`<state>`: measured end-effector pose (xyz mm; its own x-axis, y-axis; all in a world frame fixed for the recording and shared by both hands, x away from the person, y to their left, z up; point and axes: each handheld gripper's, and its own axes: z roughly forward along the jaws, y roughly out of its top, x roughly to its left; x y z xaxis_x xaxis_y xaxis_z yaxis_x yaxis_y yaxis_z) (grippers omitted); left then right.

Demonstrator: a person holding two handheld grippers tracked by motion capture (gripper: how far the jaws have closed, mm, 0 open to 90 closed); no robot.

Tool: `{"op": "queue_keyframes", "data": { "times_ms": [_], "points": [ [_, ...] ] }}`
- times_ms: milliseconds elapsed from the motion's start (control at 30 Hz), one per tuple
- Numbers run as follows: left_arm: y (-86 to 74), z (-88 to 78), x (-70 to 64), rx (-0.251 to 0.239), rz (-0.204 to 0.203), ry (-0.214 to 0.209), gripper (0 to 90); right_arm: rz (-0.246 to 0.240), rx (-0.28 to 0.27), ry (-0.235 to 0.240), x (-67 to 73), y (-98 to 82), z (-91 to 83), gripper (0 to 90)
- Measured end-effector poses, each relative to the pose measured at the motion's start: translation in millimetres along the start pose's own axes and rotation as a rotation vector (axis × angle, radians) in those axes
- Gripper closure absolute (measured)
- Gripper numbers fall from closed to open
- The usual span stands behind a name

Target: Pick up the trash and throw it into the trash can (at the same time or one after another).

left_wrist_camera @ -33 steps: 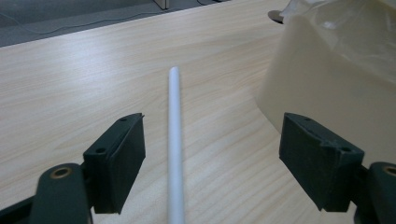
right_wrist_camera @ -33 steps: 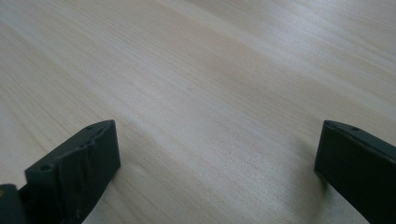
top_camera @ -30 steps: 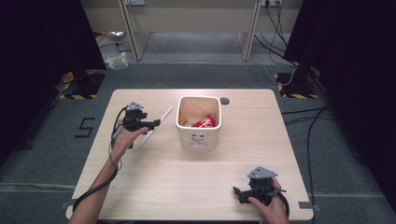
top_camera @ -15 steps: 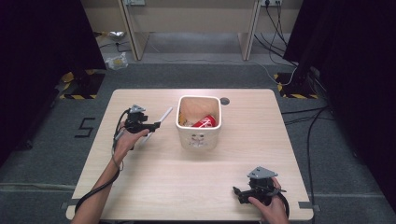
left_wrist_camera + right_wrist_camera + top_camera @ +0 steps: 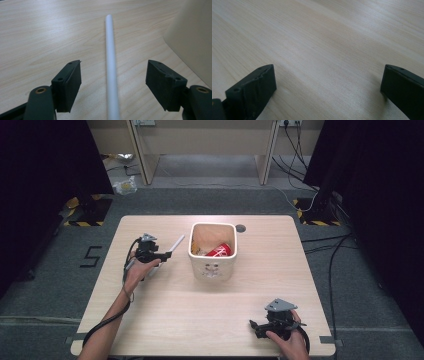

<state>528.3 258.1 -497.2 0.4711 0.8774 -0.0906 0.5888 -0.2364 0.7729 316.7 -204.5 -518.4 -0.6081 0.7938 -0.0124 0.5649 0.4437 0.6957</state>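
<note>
The left tongs (image 5: 162, 255) sit low over the table (image 5: 165, 320), left of the cream bin (image 5: 212, 269). Their 2 jaws have just been closing, yet they stand apart with the white rod (image 5: 110, 62) lying between them, touching neither. In the left gripper view the rod's near end is cut off at the bottom edge and blurred; its far end rests on bare wood, and the bin (image 5: 195, 37) is cropped at the right. In the high view the rod (image 5: 176, 243) pokes out just beyond the jaws. A red can (image 5: 219, 251) lies half hidden inside the bin. The right tongs (image 5: 257, 327) rest wide open, empty, near the table's front edge.
</note>
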Motion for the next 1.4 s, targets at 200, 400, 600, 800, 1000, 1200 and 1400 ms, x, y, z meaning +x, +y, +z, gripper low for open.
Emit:
{"op": "queue_keyframes", "data": {
  "times_ms": [200,400,600,800,1000,1200,1400],
  "points": [
    [-3.6,4.8,0.7,0.016,0.009,0.012,33.5,0.000,0.000,0.000,0.0,0.0,0.0,0.4],
    [-8.8,8.5,0.0,0.036,0.037,0.020,43.3,0.000,0.000,-0.001,0.0,0.0,0.0,0.3],
    [-12.5,11.2,-2.0,0.058,0.068,0.031,54.2,0.000,0.000,-0.001,0.0,0.0,0.0,0.4],
    [-13.4,11.4,-2.6,0.060,0.074,0.029,67.0,-0.003,0.000,0.001,0.2,-0.1,-0.2,0.3],
    [-11.6,10.7,-5.8,0.079,0.081,0.031,77.7,-0.004,0.000,0.001,0.3,-0.1,-0.2,0.4],
    [-10.2,8.5,-7.2,0.091,0.071,0.031,79.1,-0.003,0.000,0.002,0.3,-0.1,-0.2,0.3],
    [-6.6,1.6,-7.7,0.075,0.058,0.007,79.1,-0.004,0.000,0.002,0.3,-0.1,-0.2,0.3]
  ]
}}
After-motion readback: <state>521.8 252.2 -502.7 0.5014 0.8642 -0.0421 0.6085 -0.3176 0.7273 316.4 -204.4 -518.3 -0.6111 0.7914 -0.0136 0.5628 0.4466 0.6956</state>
